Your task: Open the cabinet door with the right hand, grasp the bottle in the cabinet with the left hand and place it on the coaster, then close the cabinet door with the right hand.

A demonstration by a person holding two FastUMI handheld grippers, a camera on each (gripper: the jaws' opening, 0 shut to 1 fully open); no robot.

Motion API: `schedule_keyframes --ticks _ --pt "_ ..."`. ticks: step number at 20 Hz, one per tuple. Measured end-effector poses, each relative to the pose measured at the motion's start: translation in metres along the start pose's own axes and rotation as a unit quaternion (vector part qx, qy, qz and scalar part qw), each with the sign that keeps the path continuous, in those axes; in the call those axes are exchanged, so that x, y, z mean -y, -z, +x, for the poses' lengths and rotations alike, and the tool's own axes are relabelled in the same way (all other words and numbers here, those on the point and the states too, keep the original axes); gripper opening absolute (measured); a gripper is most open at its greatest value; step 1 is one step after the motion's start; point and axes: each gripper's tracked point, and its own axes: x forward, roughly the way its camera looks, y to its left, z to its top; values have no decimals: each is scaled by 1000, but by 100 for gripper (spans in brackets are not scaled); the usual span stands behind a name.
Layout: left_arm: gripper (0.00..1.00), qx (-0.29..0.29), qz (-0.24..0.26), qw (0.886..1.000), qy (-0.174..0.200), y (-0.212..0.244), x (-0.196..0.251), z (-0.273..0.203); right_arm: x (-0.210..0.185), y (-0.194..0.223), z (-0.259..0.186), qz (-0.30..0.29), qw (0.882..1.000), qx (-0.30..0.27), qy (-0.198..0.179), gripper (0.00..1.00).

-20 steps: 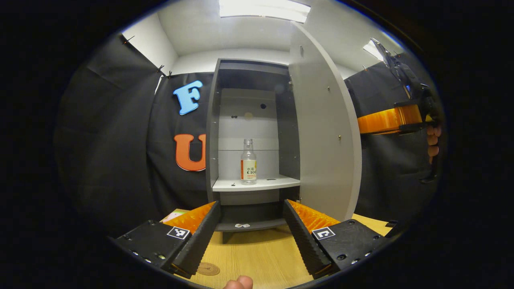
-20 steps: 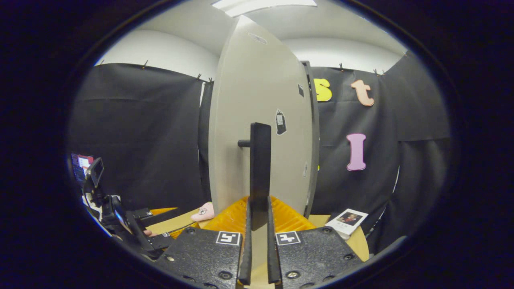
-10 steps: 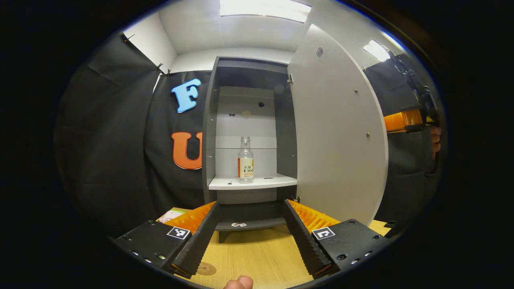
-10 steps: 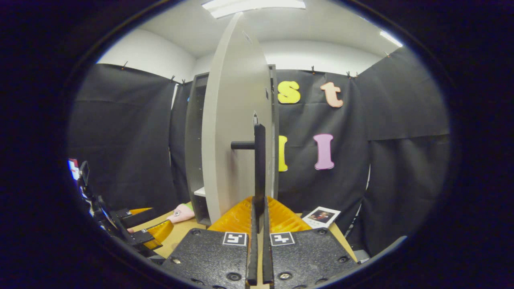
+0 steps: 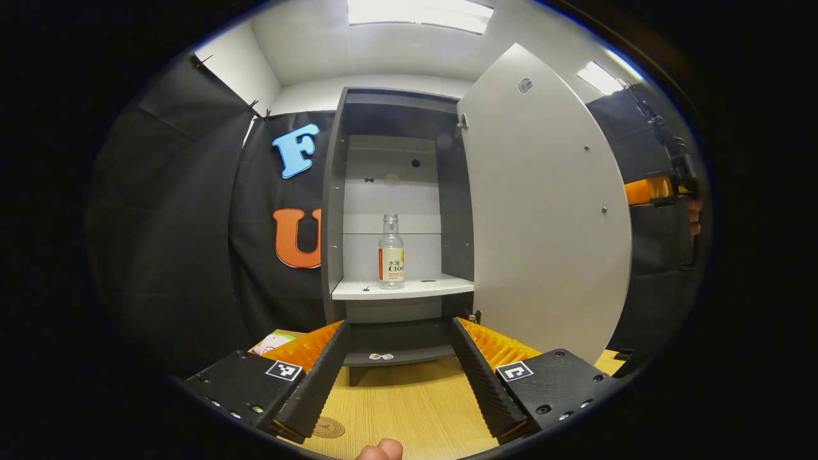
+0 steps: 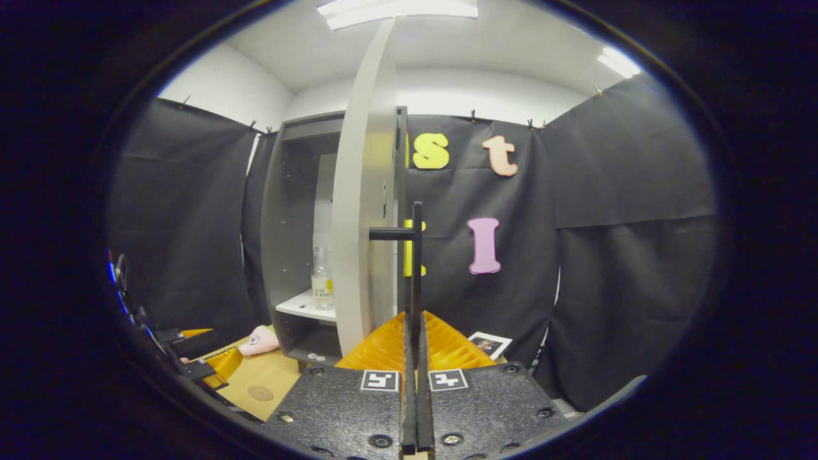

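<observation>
The grey cabinet (image 5: 335,191) stands open, and a clear bottle (image 5: 391,252) with an orange-and-white label is upright on its white shelf. My left gripper (image 5: 400,323) is open above the wooden table, some way short of the cabinet and pointing at the bottle. A round brown coaster (image 5: 329,427) lies on the table below its left finger. The door (image 5: 543,211) is swung wide to the right. My right gripper (image 6: 415,326) is shut on the door's black handle (image 6: 416,255). The right gripper view has the door (image 6: 361,223) edge-on, with the bottle (image 6: 321,279) and the coaster (image 6: 260,393) left of it.
A pink soft toy (image 6: 259,340) lies on the table (image 5: 409,409) left of the cabinet's foot. A photo card (image 6: 489,345) rests at the table's right edge. The left gripper (image 6: 192,367) shows low at the left. A fingertip (image 5: 380,450) pokes in at the bottom.
The right gripper has pulled the door further open, swinging it to the right. The bottle has come into the right gripper view. The left gripper has barely moved.
</observation>
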Motion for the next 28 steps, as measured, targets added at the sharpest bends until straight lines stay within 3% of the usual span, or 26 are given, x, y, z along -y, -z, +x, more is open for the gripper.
schedule_keyframes --ticks 3,5,10,14,15,18,19,25,28 --pt "94 4 -7 1000 -3 -1 1 3 7 1 -19 -10 1000 3 11 2" --pt "94 6 -11 1000 -3 -1 3 4 20 3 -27 0 1000 9 20 6" --pt "94 14 -1 1000 -16 -6 -4 6 44 14 -19 27 999 17 35 6" --pt "94 14 -3 999 -34 -9 -17 12 45 20 -11 30 999 17 25 37" --pt "94 15 -3 999 -37 -10 -21 14 46 21 -8 29 999 17 27 53" --pt "94 21 10 999 -49 -19 -32 20 49 23 -1 42 999 18 27 66" --pt "94 23 13 998 -49 -22 -34 23 53 24 0 48 998 20 29 75" --pt "95 23 -22 999 -5 -40 -23 74 62 26 9 62 997 24 42 90" --pt "95 23 -29 999 8 -55 -22 115 62 27 10 69 997 21 40 91"
